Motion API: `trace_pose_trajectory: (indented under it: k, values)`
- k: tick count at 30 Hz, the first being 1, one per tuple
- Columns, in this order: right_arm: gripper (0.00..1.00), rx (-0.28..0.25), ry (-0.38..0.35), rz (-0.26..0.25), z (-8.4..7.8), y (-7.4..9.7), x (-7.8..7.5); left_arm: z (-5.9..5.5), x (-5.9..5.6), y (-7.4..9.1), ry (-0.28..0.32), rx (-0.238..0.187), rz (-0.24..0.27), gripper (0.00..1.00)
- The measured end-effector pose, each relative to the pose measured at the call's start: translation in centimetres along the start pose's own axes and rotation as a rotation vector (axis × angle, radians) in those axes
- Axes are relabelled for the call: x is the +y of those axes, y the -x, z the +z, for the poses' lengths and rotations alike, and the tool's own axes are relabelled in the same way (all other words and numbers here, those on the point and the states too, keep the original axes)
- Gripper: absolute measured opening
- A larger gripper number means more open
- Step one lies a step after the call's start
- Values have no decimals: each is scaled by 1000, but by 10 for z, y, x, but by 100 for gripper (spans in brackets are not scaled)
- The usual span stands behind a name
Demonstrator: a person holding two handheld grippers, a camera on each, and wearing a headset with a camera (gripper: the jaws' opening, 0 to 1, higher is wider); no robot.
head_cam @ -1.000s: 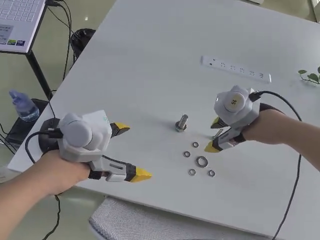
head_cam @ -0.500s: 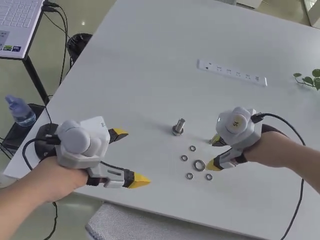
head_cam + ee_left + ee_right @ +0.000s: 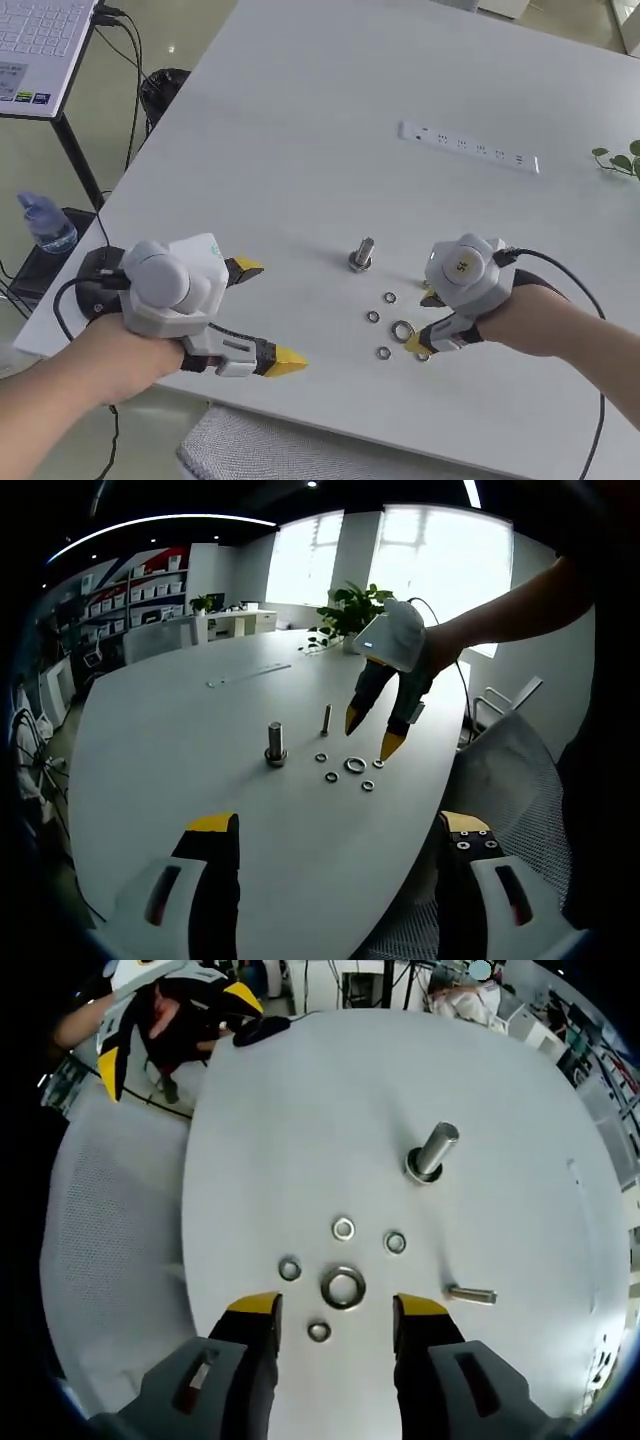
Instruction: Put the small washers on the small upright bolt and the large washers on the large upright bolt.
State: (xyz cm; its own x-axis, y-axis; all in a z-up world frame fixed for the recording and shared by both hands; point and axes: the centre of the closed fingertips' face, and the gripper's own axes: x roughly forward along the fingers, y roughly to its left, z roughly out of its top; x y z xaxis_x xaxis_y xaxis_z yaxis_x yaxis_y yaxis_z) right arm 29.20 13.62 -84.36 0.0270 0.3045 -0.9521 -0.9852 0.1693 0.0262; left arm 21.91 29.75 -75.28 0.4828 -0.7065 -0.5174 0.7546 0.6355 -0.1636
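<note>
large round steel washer (image 3: 343,1287) near parted right tongs (image 3: 338,1306), smooth white table (image 3: 280,1110)

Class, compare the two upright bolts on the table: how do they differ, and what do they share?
The large bolt is thick with a wider base; the small bolt is a slim pin. The small bolt stands close beside the right tool; the large bolt stands farther from it. Both are metal and upright.
</note>
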Motion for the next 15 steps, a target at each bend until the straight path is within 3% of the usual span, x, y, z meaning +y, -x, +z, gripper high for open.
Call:
trace_pose_trajectory:
  k: [15]
  values:
    - [43, 10, -24, -30, -7, -20, -3, -1, -3, 1, 5, 6, 1, 79]
